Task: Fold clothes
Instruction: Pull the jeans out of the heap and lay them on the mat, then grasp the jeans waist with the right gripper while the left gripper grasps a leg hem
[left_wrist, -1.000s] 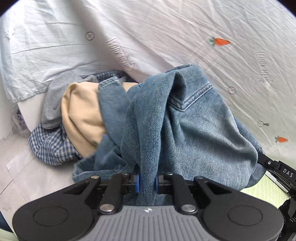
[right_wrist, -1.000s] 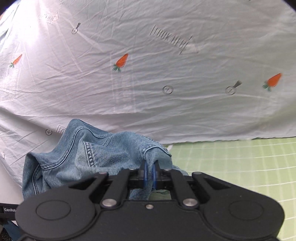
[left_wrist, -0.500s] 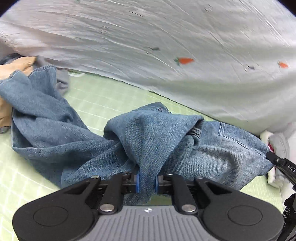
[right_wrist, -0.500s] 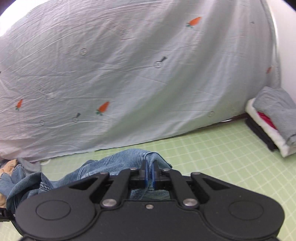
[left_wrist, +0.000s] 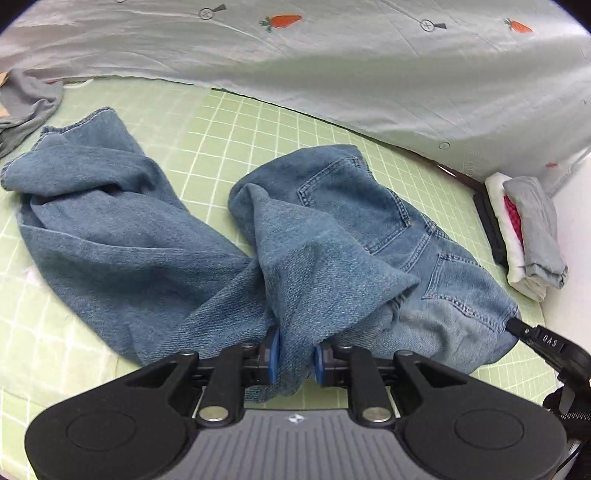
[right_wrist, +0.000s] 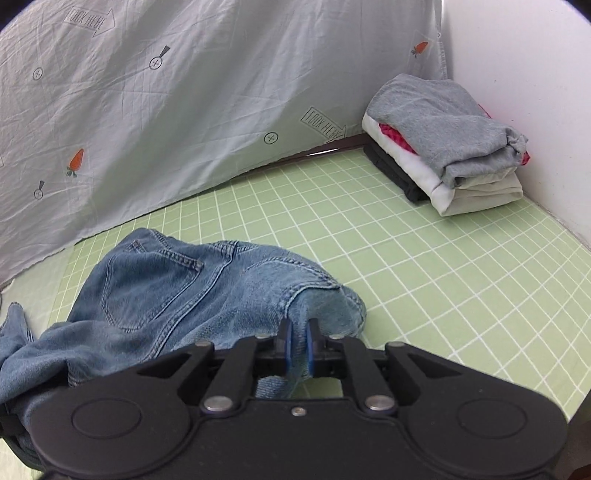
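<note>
While I hold both tools low over the green gridded worktop (right_wrist: 424, 266), the blue jeans (left_wrist: 332, 229) lie crumpled across its middle, back pockets facing up. My left tool (left_wrist: 294, 354) is clamped on a bunched fold of denim near the waist, the cloth filling the gap between its blue pads. My right tool (right_wrist: 297, 345) is clamped on a thinner edge of the same jeans at the waistband end. One leg (left_wrist: 103, 206) trails away to the left in the left wrist view, its hem near a loose grey garment (left_wrist: 26, 107) at the worktop's edge. Behind the jeans hangs a pale sheet (right_wrist: 166, 110) printed with carrots. A stack of folded clothes (right_wrist: 447, 144), grey on top, sits in the far right corner against the white wall (right_wrist: 524, 55), well apart from the jeans.
</note>
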